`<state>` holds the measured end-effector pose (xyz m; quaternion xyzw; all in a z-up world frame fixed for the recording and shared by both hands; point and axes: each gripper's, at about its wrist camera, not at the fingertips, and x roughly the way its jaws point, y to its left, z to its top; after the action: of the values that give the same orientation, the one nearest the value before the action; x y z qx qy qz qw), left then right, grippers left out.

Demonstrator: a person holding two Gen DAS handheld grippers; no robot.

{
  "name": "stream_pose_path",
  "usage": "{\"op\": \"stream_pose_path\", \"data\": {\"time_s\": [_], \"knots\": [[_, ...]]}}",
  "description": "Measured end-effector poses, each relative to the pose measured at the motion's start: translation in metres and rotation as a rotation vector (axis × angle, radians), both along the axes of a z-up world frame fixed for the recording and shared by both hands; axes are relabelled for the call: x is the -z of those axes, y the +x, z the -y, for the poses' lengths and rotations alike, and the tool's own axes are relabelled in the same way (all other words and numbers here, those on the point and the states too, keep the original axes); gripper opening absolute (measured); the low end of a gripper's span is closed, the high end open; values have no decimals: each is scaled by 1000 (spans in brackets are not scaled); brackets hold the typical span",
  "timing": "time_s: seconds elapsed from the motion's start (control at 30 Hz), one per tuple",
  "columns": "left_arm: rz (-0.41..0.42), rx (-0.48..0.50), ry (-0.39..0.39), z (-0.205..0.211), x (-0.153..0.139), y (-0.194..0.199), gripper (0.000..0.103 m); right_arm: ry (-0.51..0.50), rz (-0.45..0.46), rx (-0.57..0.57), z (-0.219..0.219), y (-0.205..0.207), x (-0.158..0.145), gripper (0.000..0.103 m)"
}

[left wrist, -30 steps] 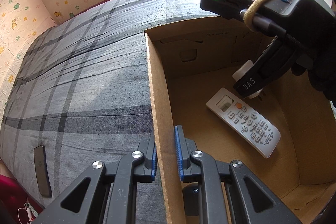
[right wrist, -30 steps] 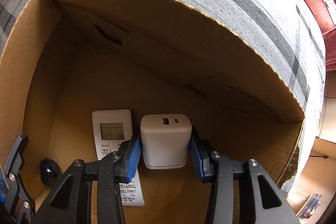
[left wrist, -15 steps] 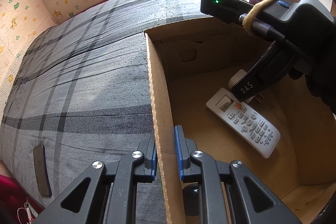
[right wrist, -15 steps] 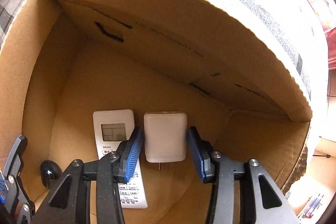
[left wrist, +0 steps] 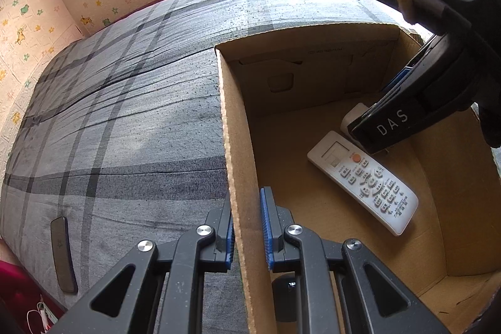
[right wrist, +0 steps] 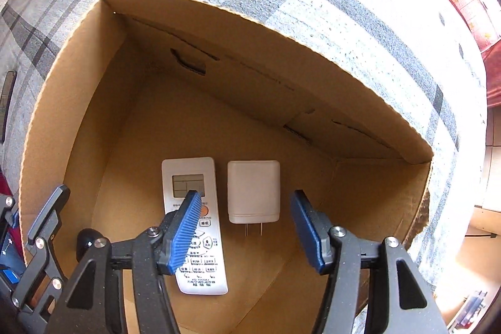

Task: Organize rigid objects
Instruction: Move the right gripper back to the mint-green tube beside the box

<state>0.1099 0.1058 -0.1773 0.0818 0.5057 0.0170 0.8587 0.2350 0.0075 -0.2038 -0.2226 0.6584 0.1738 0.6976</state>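
Note:
A white charger (right wrist: 253, 191) lies flat on the floor of the cardboard box (right wrist: 266, 77), prongs toward me, just right of a white remote (right wrist: 188, 171). My right gripper (right wrist: 245, 193) hangs above the charger, pointing down. Its jaws are opening and the pads stand clear of the charger on both sides. In the left wrist view my left gripper (left wrist: 247, 227) is shut on the box's left wall (left wrist: 238, 146), one pad on each face. That view also shows the remote (left wrist: 363, 180), with the charger (left wrist: 352, 118) partly hidden behind a right gripper finger (left wrist: 391, 124).
A small black rounded object (right wrist: 86, 240) sits in the box's near left corner. The box stands on a bed with a grey plaid cover (left wrist: 125, 115). A dark phone (left wrist: 62, 252) lies on the cover near its left edge. Patterned walls and a window lie beyond.
My right gripper let go of the charger, which tipped from upright to flat beside the remote. The gripper then rose and its jaws spread wider. The left gripper kept still on the box wall.

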Motion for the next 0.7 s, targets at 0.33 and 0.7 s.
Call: {"op": "stream_pose_path", "data": {"time_s": [0.33, 0.7], "knots": [[0, -1, 1, 0, 0, 1, 16, 34, 43, -17, 12, -19, -40, 83], [1, -1, 2, 0, 0, 1, 16, 97, 80, 26, 35, -34, -72, 102]]}}
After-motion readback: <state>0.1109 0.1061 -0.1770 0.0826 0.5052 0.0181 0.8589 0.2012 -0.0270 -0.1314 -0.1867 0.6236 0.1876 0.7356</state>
